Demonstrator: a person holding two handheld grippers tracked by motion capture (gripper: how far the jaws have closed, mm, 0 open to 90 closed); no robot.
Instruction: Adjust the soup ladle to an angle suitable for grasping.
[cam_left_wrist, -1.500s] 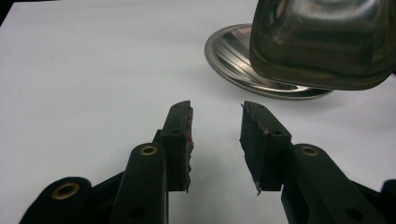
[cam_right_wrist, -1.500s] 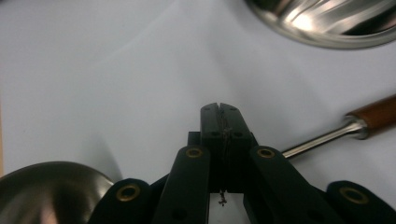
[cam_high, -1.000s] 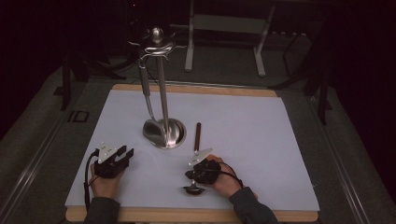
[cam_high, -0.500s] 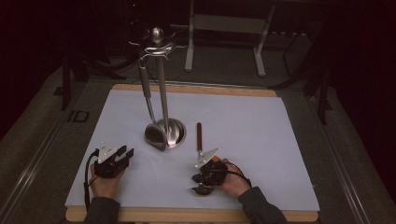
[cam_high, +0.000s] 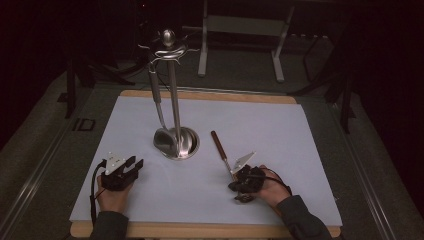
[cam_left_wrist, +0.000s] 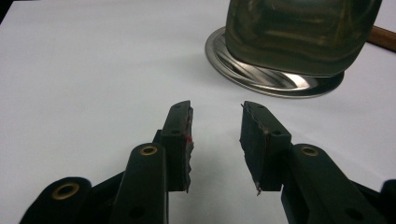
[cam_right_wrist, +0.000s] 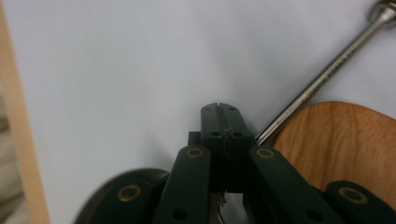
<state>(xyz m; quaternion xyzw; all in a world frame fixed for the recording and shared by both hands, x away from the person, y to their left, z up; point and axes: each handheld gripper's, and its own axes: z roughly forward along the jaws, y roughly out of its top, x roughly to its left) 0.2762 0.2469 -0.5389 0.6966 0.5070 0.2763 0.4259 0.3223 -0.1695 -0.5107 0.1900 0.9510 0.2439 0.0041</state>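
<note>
A utensil with a brown handle (cam_high: 216, 142) and a thin metal shaft (cam_right_wrist: 322, 79) lies slanted on the white sheet (cam_high: 280, 130). My right gripper (cam_high: 235, 189) points left over its near end, jaws shut (cam_right_wrist: 219, 108). The shaft runs in under the right jaw and a glint of metal sits between the jaws lower down. A rounded wooden piece (cam_right_wrist: 336, 144) lies beside them. My left gripper (cam_high: 136, 167) rests at the front left, open with nothing between its jaws (cam_left_wrist: 215, 112). It faces the steel stand's base (cam_left_wrist: 280, 84).
A steel utensil stand (cam_high: 172, 90) rises mid-table with a ladle (cam_high: 164, 140) hanging from it, its bowl (cam_left_wrist: 299, 37) just over the base. The wooden table edge (cam_right_wrist: 18, 140) runs close to my right gripper. Dark floor and metal frames lie beyond the table.
My right hand has slid to the right along the front of the sheet, and the utensil's near end has swung right with it. The left gripper has stayed put.
</note>
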